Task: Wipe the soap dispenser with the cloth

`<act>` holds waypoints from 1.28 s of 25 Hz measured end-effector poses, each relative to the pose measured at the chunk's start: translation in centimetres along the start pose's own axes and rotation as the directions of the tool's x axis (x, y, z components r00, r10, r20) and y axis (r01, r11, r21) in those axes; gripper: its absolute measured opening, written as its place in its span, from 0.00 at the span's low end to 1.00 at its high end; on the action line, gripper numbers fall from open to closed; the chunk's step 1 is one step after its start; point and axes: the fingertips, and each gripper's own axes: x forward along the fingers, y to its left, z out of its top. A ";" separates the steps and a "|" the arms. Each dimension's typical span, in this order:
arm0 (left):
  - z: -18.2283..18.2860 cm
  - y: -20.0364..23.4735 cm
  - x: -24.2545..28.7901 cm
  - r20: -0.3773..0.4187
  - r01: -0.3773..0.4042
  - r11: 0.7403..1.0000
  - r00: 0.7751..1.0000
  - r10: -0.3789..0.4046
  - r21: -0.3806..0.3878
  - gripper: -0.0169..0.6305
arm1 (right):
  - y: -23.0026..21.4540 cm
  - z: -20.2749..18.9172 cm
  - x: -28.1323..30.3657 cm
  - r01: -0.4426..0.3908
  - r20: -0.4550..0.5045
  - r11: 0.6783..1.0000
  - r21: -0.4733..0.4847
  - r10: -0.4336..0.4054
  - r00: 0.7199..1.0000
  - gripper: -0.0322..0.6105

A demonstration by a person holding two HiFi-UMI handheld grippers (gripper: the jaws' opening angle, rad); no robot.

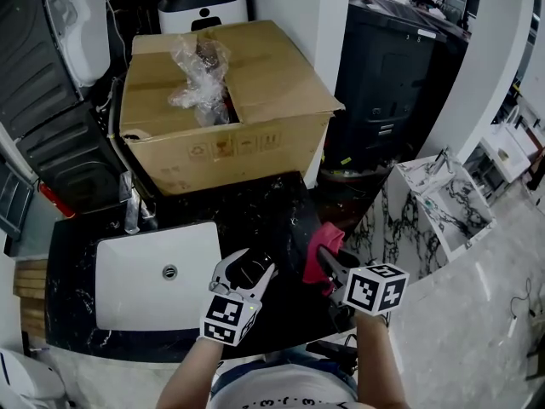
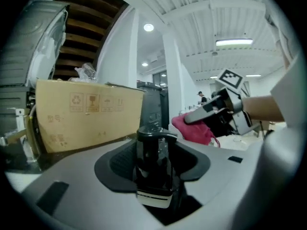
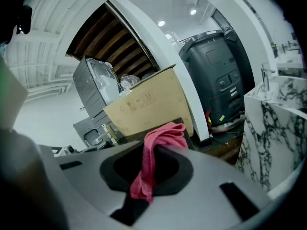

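In the head view the left gripper (image 1: pixel 245 266) and right gripper (image 1: pixel 329 267) sit side by side over the black counter (image 1: pixel 264 203), just right of the white sink (image 1: pixel 128 267). The left gripper view shows its claw spread, with the black soap dispenser (image 2: pixel 154 162) upright between the pads and apparently unpressed. I would clamp it first so it cannot tip. The right gripper view shows that claw pinching the pink cloth (image 3: pixel 152 162), a bunch spilling past the tips — best to rub with that bunch, not the jaws.
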 end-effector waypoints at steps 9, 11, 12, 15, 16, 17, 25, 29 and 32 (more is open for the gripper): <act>0.0 0.4 0.1 -0.060 -0.147 0.989 0.988 0.145 -0.026 0.18 | 0.3 -1.0 -0.2 0.006 -0.018 1.000 0.002 -0.005 1.000 0.13; -0.1 0.4 -0.2 -0.040 -0.057 0.998 0.998 0.056 -0.034 0.18 | 0.5 -1.0 -0.2 0.004 -0.017 1.000 0.000 -0.004 1.000 0.13; -0.1 0.5 -0.5 -0.023 -0.010 0.999 1.000 0.009 -0.040 0.18 | 0.5 -1.0 -0.3 0.003 -0.017 1.000 -0.001 -0.003 1.000 0.13; -0.1 0.9 -1.9 0.032 0.107 0.993 0.994 -0.105 -0.057 0.18 | 0.8 -1.2 -0.2 -0.002 -0.026 1.000 -0.009 0.002 1.000 0.13; -0.1 1.0 -2.5 0.045 0.134 0.989 0.990 -0.131 -0.062 0.18 | 1.0 -1.3 -0.2 -0.006 -0.032 1.000 -0.013 0.005 0.999 0.13; -0.2 1.2 -3.0 0.055 0.154 0.986 0.987 -0.151 -0.065 0.18 | 1.2 -1.5 -0.1 -0.010 -0.038 1.000 -0.017 0.009 0.999 0.13; -0.9 3.6 -7.0 0.221 0.268 0.947 0.949 -0.227 -0.178 0.19 | 4.4 -2.5 1.0 -0.085 -0.088 0.995 -0.056 0.080 0.993 0.13; -1.0 4.9 -8.0 0.314 0.317 0.902 0.923 -0.223 -0.292 0.19 | 8.6 -3.7 2.5 -0.234 -0.151 0.971 -0.041 0.225 0.963 0.13; -1.2 5.6 -8.4 0.343 0.308 0.892 0.920 -0.191 -0.330 0.19 | 11.5 -5.2 3.9 -0.308 -0.200 0.951 -0.038 0.294 0.934 0.13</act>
